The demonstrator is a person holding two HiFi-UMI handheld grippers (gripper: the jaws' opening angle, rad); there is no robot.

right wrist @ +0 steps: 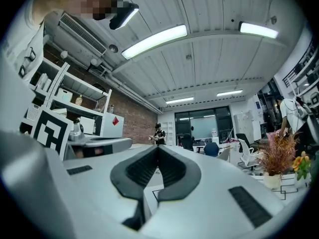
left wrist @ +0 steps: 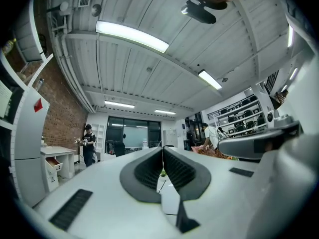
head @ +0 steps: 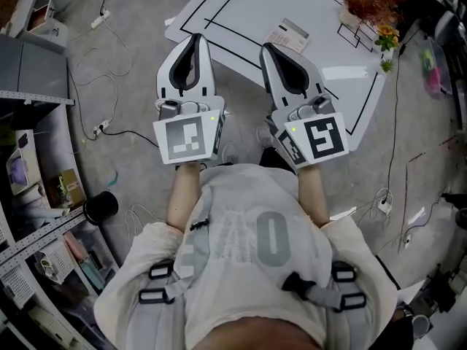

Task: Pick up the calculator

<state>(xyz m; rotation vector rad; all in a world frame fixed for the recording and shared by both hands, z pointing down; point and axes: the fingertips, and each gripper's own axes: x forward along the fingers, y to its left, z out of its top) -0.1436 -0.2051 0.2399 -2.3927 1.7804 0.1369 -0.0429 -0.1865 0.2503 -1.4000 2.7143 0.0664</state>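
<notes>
The small pale rectangular calculator [head: 286,36] lies flat on the white table [head: 241,13], its long axis seemingly slanted. The left gripper [head: 195,38] and right gripper [head: 267,48] are clenched empty.

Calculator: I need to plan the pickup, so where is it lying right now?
In the head view the calculator lies on the white table, right of centre near the top, just beyond the right gripper's tip and left of the dried flowers.

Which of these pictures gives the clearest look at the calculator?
The head view: the calculator lies in full sight from above on the white table. Neither gripper view shows it; both look out level across the room, over the tabletop.
</notes>
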